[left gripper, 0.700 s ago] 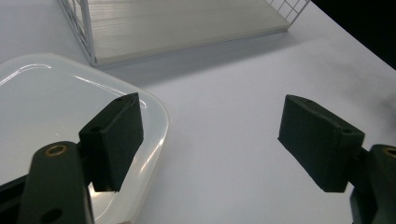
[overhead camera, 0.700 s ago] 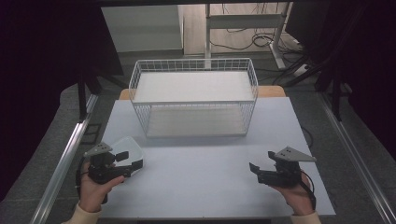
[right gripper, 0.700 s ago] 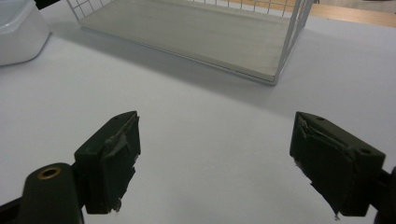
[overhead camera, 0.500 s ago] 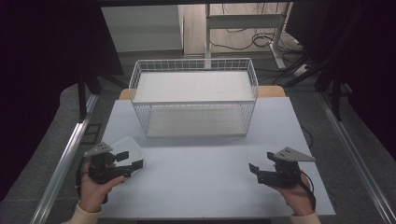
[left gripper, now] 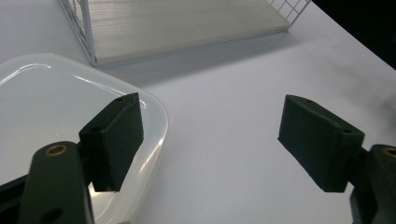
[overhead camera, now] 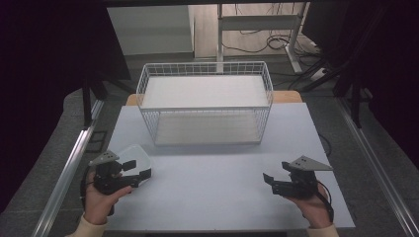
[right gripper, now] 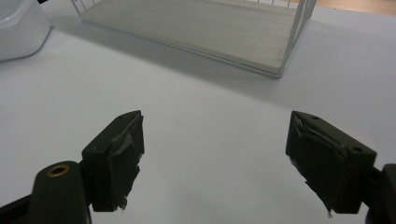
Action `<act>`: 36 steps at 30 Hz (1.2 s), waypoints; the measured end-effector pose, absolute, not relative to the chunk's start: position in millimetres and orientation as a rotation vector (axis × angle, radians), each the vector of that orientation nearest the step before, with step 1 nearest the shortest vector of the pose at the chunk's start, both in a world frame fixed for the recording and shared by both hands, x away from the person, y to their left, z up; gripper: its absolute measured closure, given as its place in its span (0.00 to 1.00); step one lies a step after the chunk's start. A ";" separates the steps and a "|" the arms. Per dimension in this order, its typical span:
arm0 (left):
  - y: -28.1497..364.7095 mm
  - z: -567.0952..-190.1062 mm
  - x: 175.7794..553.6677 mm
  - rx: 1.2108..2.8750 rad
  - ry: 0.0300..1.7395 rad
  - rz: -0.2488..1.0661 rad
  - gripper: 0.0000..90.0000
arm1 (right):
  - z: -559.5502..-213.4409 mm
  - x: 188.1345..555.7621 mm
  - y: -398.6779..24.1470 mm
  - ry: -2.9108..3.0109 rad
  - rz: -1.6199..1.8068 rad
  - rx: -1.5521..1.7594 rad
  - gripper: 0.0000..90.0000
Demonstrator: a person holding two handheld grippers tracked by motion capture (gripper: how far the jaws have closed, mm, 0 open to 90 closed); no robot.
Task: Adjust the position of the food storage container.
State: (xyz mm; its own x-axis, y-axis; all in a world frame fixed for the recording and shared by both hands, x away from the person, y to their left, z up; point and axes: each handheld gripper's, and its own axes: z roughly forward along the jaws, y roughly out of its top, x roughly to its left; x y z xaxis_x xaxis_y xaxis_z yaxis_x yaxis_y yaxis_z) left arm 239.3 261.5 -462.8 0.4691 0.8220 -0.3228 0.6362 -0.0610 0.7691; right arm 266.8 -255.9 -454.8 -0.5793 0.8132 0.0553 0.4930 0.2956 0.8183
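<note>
A translucent white plastic container (overhead camera: pixel 134 157) lies on the white table (overhead camera: pixel 212 197) at the front left. My left gripper (overhead camera: pixel 140 177) is held low right beside it, open, jaws pointing right. In the left gripper view the container (left gripper: pixel 46 93) sits behind the left jaw, and the gap of the gripper (left gripper: pixel 210 107) holds only bare table. My right gripper (overhead camera: pixel 267 179) is at the front right, open, jaws pointing left. In the right gripper view its jaws (right gripper: pixel 215 121) stand wide apart over bare table, with the container (right gripper: pixel 18 28) far off at the upper left.
A white wire basket (overhead camera: pixel 206 106) with a pale floor stands at the middle back of the table, seen as basket (left gripper: pixel 88 28) and basket (right gripper: pixel 289 46) in the gripper views. Metal rails (overhead camera: pixel 69 173) run along both table sides. Dark surroundings lie beyond.
</note>
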 end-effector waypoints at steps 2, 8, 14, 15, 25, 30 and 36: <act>262.4 -462.9 240.3 1.773 1.254 0.255 0.24 | -455.1 267.4 -255.2 2.205 1.187 1.164 0.22; 263.5 -459.6 244.1 1.762 1.283 0.276 0.24 | -457.9 269.0 -254.4 2.232 1.201 1.156 0.22; 267.9 -449.0 245.0 1.736 1.290 0.299 0.24 | -457.1 267.8 -253.7 2.236 1.206 1.149 0.23; 268.3 -447.4 245.6 1.735 1.288 0.300 0.24 | -456.1 267.3 -254.0 2.231 1.207 1.150 0.23; 279.3 -432.6 256.3 1.763 1.289 0.325 0.26 | -457.4 269.3 -254.7 2.216 1.196 1.180 0.24; 284.3 -430.8 260.3 1.751 1.298 0.317 0.28 | -457.4 268.5 -254.9 2.216 1.192 1.178 0.24; 295.9 -429.4 266.0 1.737 1.334 0.321 0.30 | -455.6 266.8 -254.8 2.213 1.202 1.171 0.24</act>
State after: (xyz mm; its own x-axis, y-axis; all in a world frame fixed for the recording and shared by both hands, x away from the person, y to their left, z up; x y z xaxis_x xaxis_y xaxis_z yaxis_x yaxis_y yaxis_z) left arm 266.0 295.9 -429.4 0.3853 0.8725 -0.3005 0.6406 -0.0185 0.7677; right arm 266.8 -254.8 -455.6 -0.5903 0.8042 0.0690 0.4959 0.2939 0.8172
